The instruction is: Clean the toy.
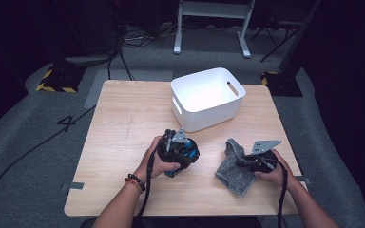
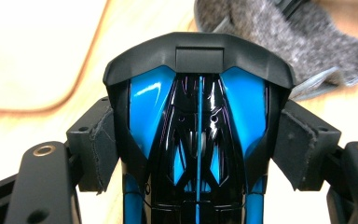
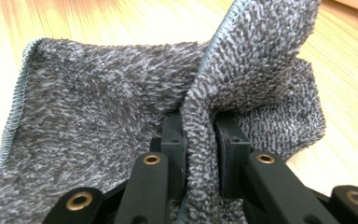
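A glossy black and blue plastic object (image 2: 198, 130), shaped like a small helmet, sits between the pads (image 2: 98, 144) of my left gripper (image 2: 198, 149), which is shut on its sides. From above, that gripper (image 1: 179, 152) holds the object (image 1: 187, 154) just over the middle of the wooden table (image 1: 123, 123). A grey fuzzy cloth (image 1: 233, 172) lies at the front right. My right gripper (image 1: 247, 162) is shut on a raised fold of this cloth (image 3: 98, 107), the fold pinched upright between its pads (image 3: 173, 140). The cloth's far edge (image 2: 279, 32) also lies beyond the helmet-like object.
A white plastic bin (image 1: 204, 116) with handle slots stands at the table's back middle, its inside bare. Cables trail from both grippers over the front edge. Dark floor, cables and a stand's legs lie behind the table.
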